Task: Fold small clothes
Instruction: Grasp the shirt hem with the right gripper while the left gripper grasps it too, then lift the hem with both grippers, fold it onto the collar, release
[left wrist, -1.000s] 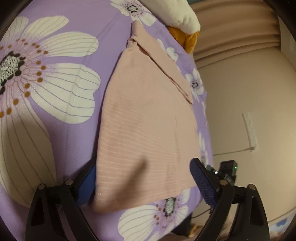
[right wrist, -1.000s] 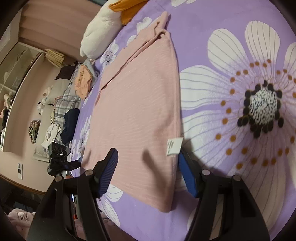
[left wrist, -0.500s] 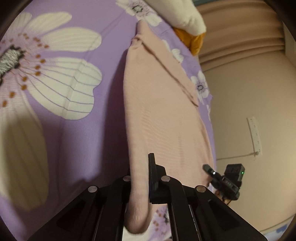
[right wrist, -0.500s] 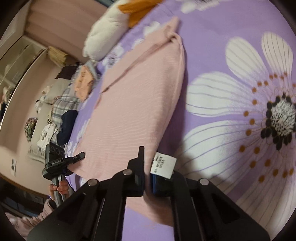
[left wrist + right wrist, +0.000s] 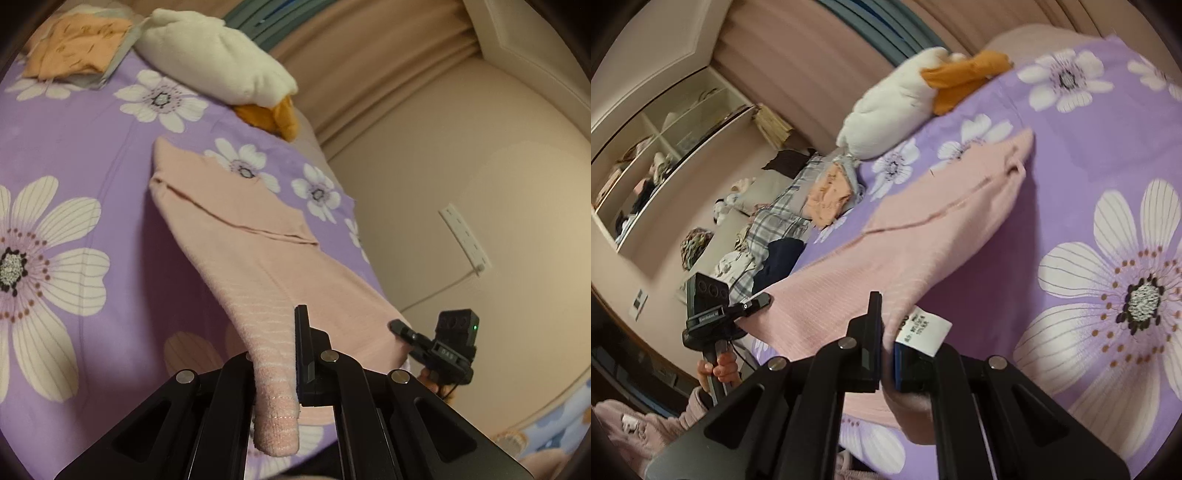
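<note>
A pale pink ribbed garment [image 5: 236, 236] lies lengthwise on the purple flowered bedspread [image 5: 74, 155], its near end lifted off the bed. My left gripper [image 5: 275, 354] is shut on one near corner of its hem. My right gripper [image 5: 886, 343] is shut on the other near corner, beside a white care label [image 5: 923, 330]. The garment [image 5: 923, 236] hangs between the two grippers, and its far end rests on the bed. Each gripper shows in the other's view: the right one [image 5: 402, 326] and the left one [image 5: 757, 302].
A white pillow [image 5: 214, 62] with an orange item [image 5: 273, 114] lies at the bed's far end. Folded orange cloth [image 5: 74, 48] and a pile of plaid and dark clothes [image 5: 775, 229] sit beyond. A wall [image 5: 480, 206] runs along the bed's edge.
Both grippers went from open around the garment's near hem to shut on its corners. They have lifted the near end off the bed.
</note>
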Demonstrator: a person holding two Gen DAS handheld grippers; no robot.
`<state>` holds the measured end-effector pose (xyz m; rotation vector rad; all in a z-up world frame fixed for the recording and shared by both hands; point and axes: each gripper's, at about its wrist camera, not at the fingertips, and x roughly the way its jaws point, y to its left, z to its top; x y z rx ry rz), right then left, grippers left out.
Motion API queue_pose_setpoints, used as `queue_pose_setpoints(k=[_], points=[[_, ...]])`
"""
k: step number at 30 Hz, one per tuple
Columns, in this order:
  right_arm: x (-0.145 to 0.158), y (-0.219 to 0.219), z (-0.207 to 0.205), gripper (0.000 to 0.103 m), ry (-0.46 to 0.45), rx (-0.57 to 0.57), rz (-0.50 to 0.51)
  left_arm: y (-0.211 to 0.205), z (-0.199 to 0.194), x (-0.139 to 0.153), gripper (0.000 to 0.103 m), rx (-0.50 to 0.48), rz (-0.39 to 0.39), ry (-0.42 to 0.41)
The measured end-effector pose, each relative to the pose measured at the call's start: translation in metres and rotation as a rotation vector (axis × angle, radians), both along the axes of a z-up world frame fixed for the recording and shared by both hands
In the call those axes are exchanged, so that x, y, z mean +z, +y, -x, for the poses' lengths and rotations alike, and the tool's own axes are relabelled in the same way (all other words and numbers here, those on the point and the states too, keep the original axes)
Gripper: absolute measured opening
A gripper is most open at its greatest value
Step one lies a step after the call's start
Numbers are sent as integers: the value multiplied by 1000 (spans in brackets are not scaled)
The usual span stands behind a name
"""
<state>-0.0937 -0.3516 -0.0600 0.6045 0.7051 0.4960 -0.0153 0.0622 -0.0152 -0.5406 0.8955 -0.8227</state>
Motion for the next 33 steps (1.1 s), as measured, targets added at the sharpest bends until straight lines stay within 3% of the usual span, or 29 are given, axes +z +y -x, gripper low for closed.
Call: queue_pose_setpoints(k=[9,14,22,27,31,33], points=[[22,-4,44,7,-21,64,49,18,36,6,0,-18,-43,52],[24,-9,28,8,-29,64,49,13,7,3,0,0,-68,57],[17,-32,-80,9,2,-32,13,-13,-102,-7,0,60,-120,45],[-4,-44,-163,9,86,-98,11,-31,-176,-34,0,92,-171,114],[-33,-57,-208,9,186,-158,2,-35,-221,-63,0,135,-216,180],[-50,-65,-225,9,243,-191,0,-35,-237,-79,0,147,-202,235]])
